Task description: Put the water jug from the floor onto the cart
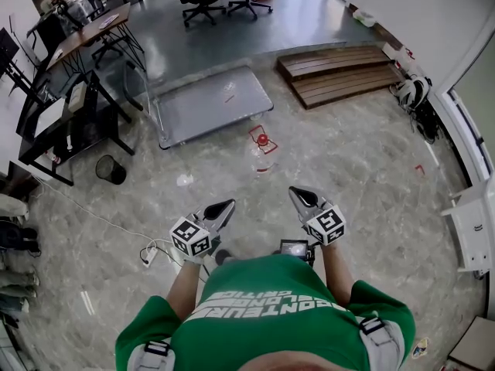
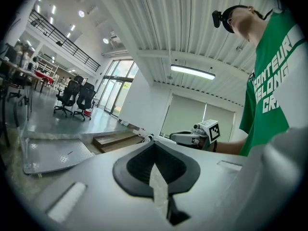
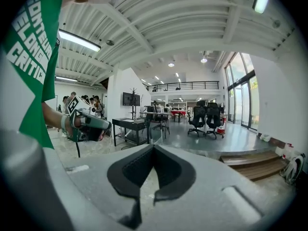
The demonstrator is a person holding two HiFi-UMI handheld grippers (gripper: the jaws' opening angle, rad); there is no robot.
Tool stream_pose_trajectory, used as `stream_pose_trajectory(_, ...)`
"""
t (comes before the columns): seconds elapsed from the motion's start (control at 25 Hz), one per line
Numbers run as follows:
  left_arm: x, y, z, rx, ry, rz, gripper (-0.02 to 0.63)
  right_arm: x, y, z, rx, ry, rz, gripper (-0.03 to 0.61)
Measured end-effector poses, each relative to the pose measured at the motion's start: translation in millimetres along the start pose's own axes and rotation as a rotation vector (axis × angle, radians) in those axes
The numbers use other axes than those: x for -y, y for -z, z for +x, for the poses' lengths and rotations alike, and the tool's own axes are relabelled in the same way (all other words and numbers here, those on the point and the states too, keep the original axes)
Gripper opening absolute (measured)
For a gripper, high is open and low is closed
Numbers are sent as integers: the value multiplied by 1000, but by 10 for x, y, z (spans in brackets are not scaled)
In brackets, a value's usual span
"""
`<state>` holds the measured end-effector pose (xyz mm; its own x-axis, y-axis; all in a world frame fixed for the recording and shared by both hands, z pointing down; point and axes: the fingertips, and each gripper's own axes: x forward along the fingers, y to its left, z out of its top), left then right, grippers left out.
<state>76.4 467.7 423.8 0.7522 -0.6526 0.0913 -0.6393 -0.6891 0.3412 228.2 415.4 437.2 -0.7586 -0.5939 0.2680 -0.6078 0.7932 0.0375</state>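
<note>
Fingers closed on nothing, left gripper (image 1: 226, 206) and right gripper (image 1: 297, 194) alike; water jug (image 1: 263, 153) stands upright on the floor (image 1: 348, 168) at 12 o'clock between them, well apart, neither hand clearly nearer, cart (image 1: 209, 107) beyond at 11 o'clock.

Just ahead of the fingertips: clear water jug (image 1: 262, 158) with a red cap, inside a red tape outline (image 1: 253, 132) on the floor (image 1: 348, 161), which is marbled grey and beige.
Farther ahead of the left fingers: dull silver-grey cart (image 1: 210, 104).
Ahead and right of the right fingers: brown slatted wooden steps (image 1: 340, 73).
Left gripper (image 1: 227, 205) and right gripper (image 1: 298, 193): pale grey shells, black pads, white cubes with black square markers behind the fingers.
Behind both: green shirt (image 1: 271, 300) with white lettering.
Left of the left fingers: black wastebasket (image 1: 110, 169).
</note>
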Motion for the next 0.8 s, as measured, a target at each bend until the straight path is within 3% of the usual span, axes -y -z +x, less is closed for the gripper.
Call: stream_pose_trajectory(0.8,902,272,904,-29,-28,8,12,736,335,-870,15,-72,0,-8)
